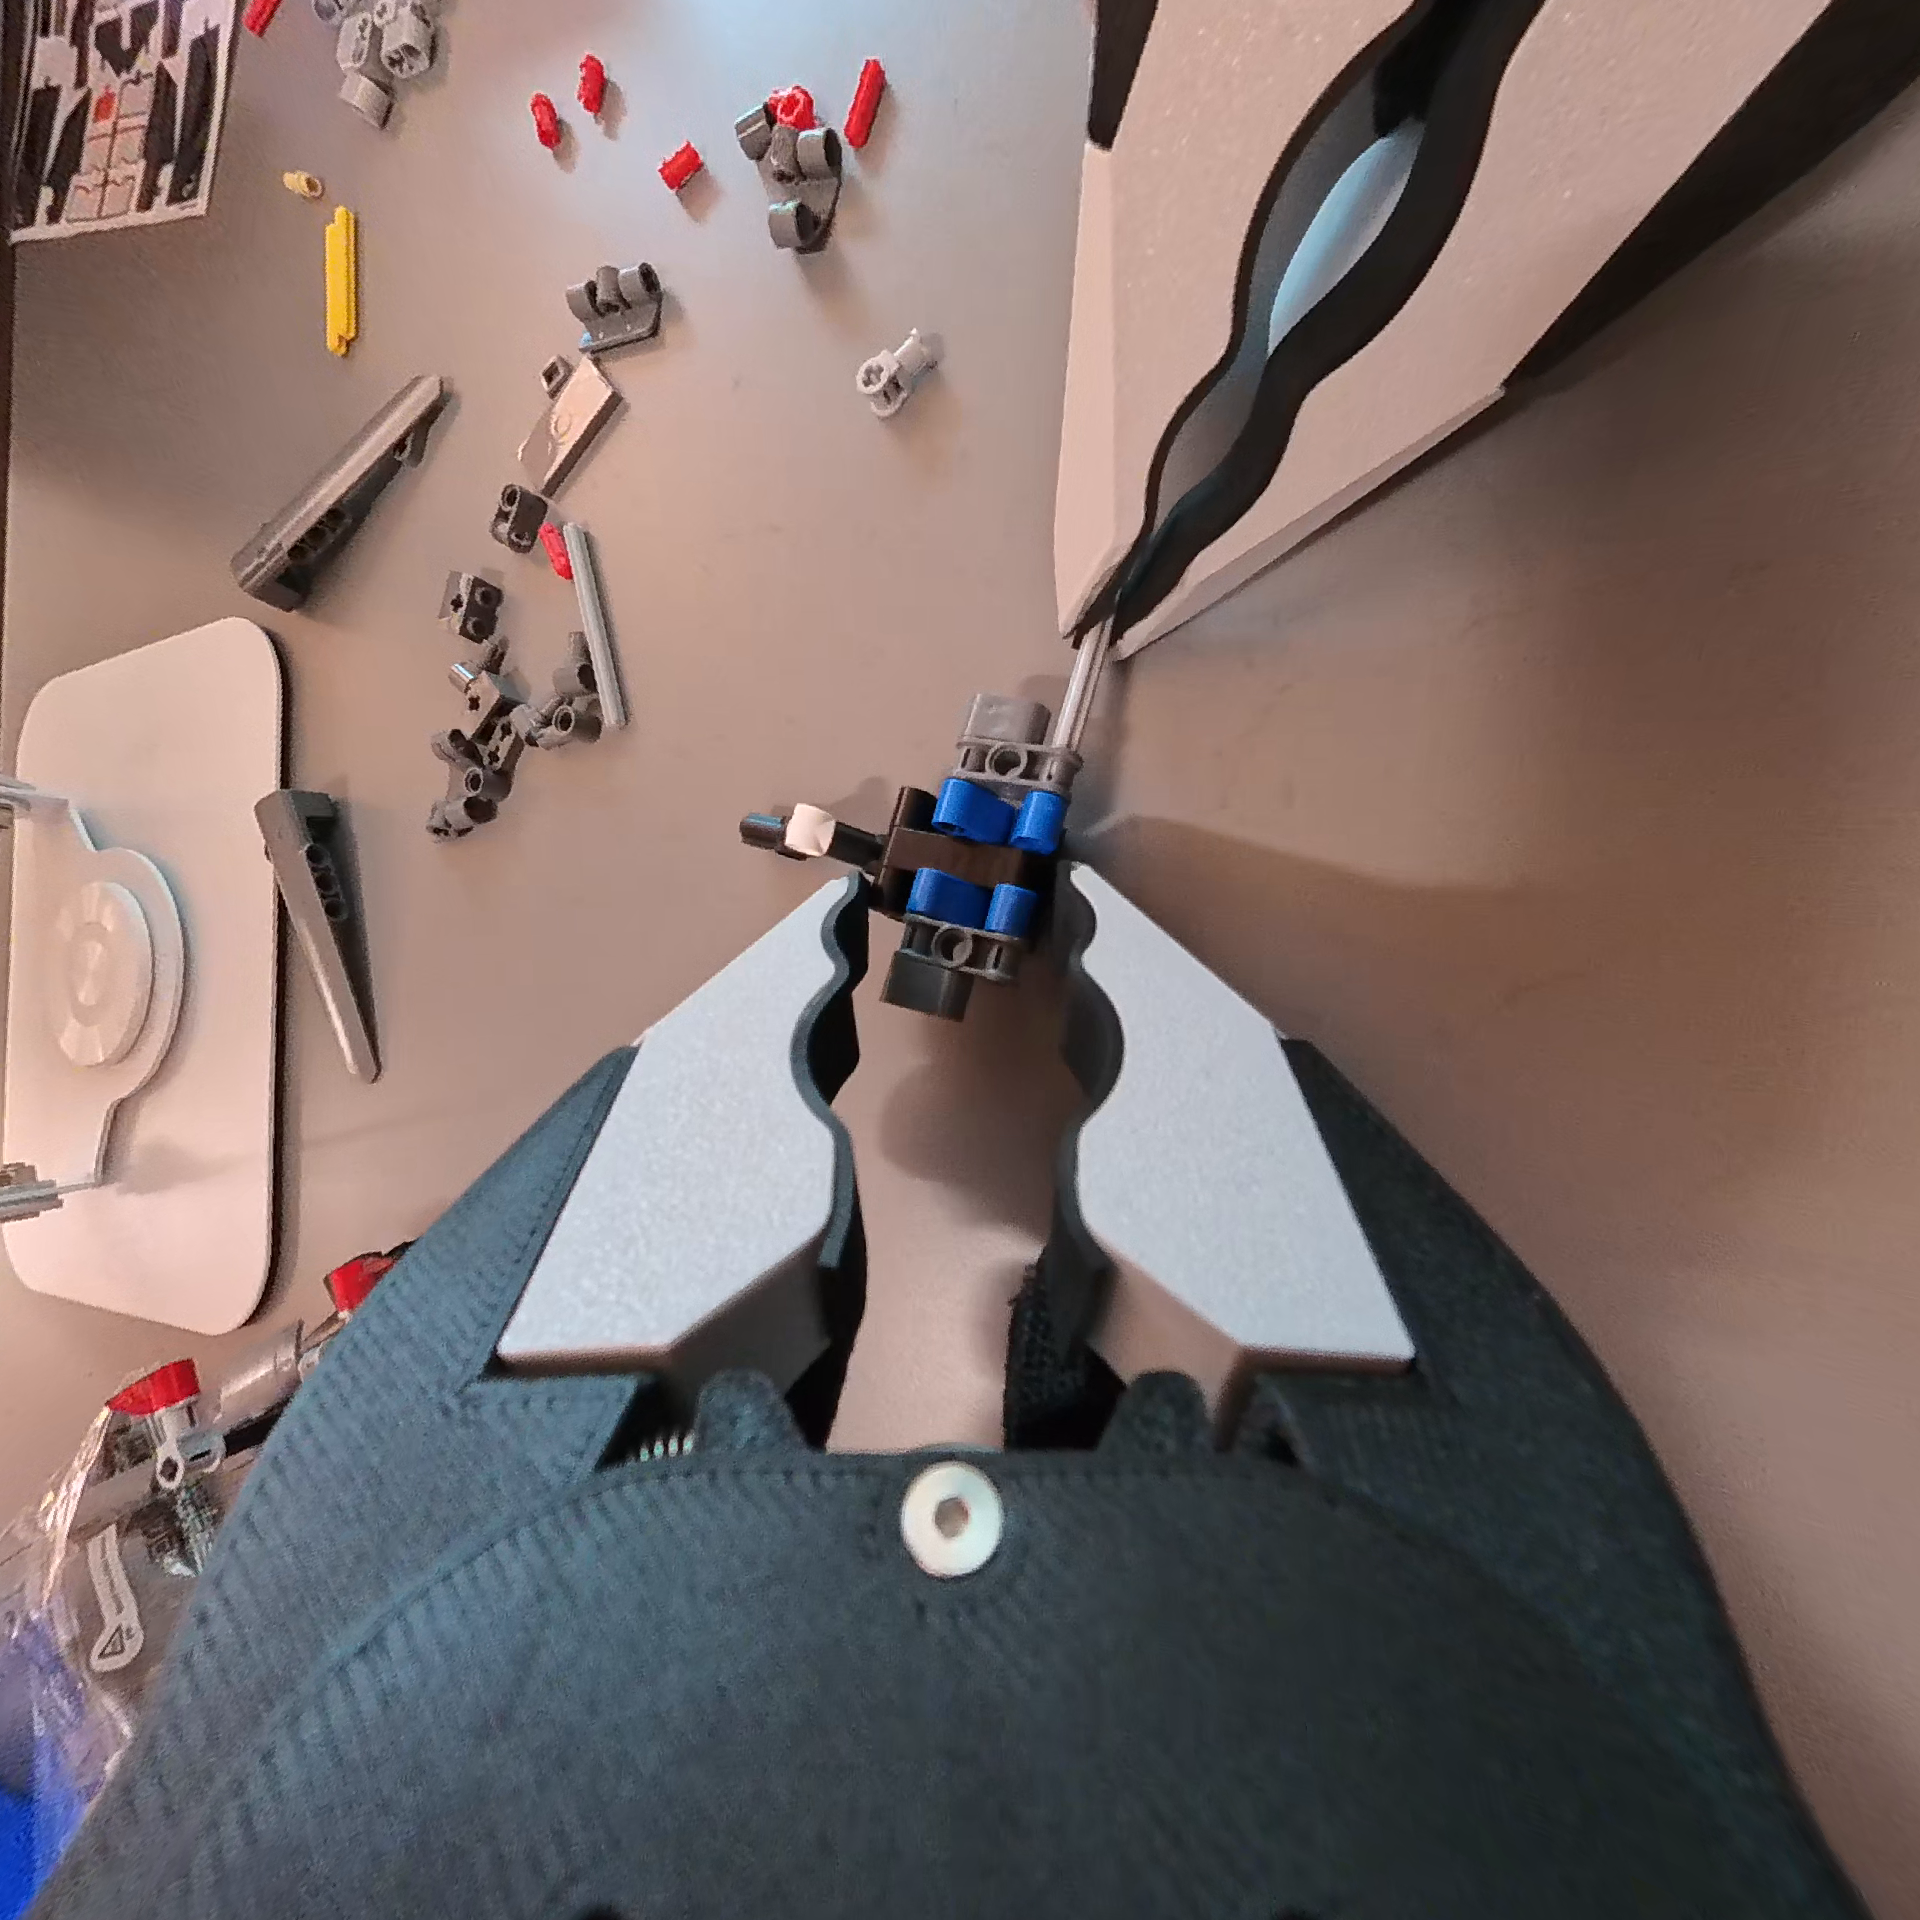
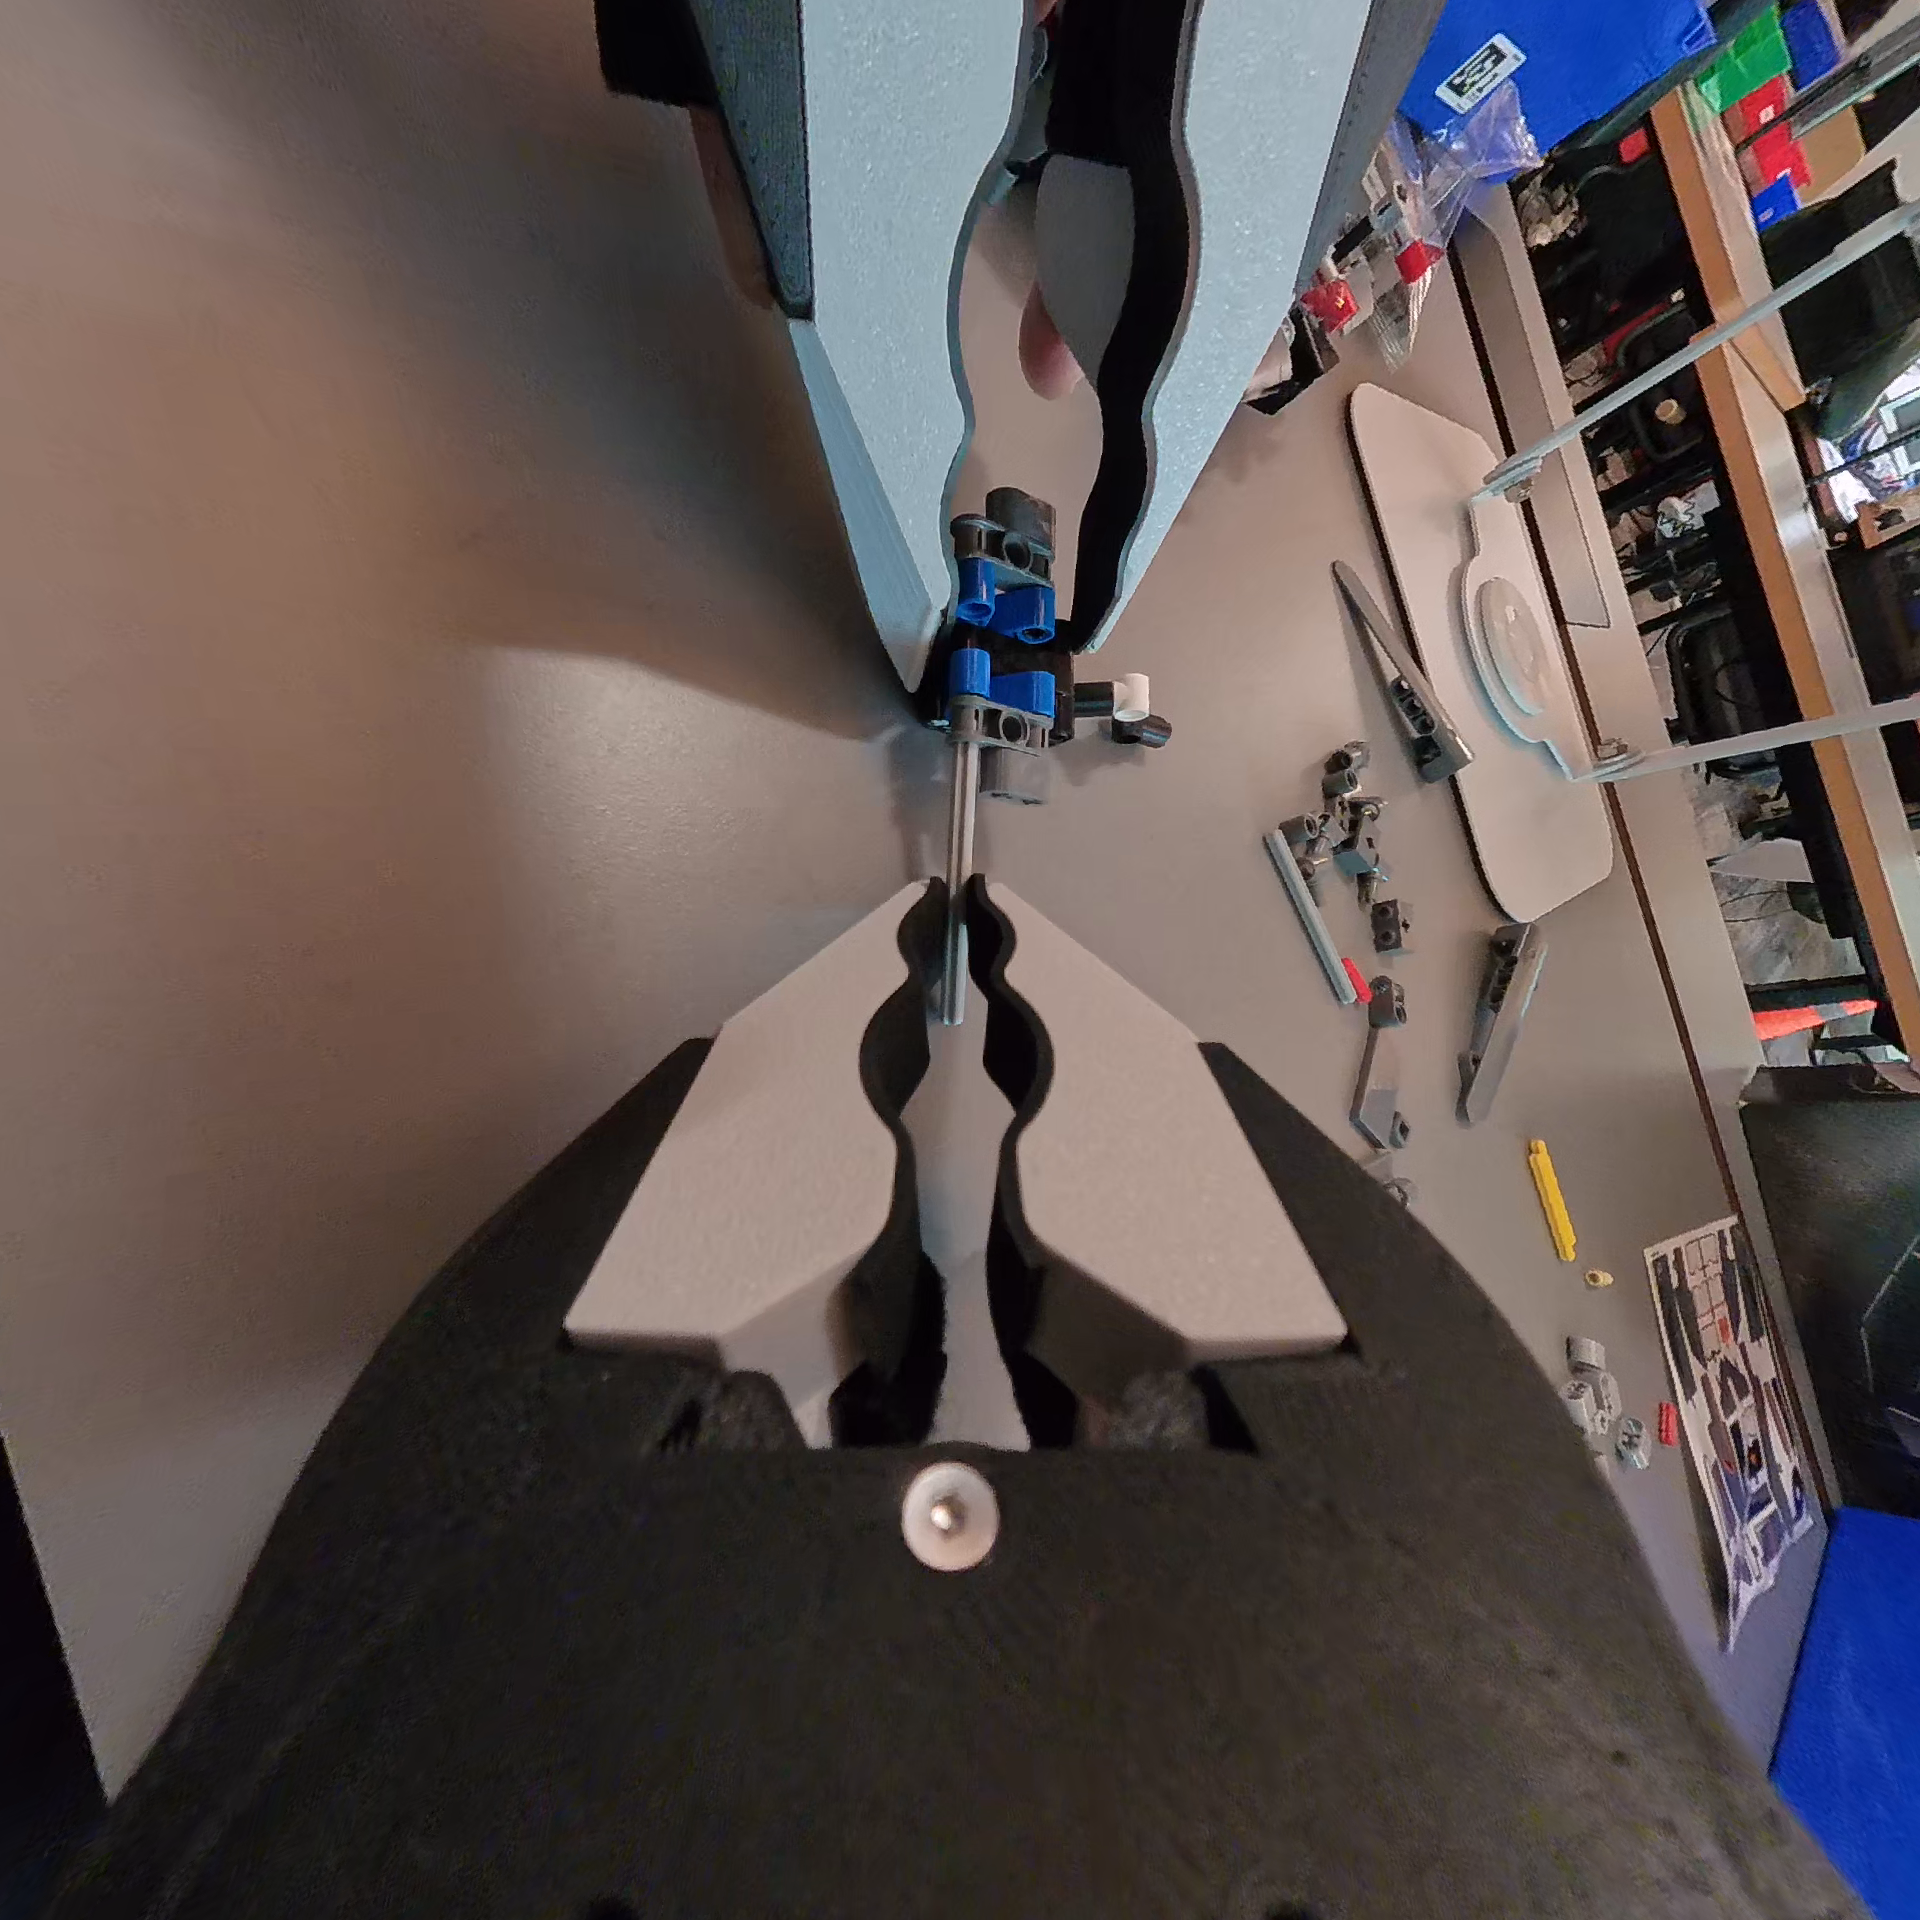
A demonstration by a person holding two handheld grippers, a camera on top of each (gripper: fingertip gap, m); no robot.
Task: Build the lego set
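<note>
The assembly [image 1: 971, 873] of blue, black and grey pieces sits low over the table [image 1: 831, 499], clamped between your left gripper's [image 1: 961, 904] fingertips. A grey axle [image 2: 961, 873] sticks out of it, pinched in your right gripper [image 2: 958, 883], fingers nearly closed. Loose parts [image 1: 509, 717] lie well aside.

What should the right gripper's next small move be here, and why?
Probably push the grey axle further into the blue-and-black assembly. The right gripper pinches the axle, much of it protrudes, and the left gripper braces the assembly.
</note>
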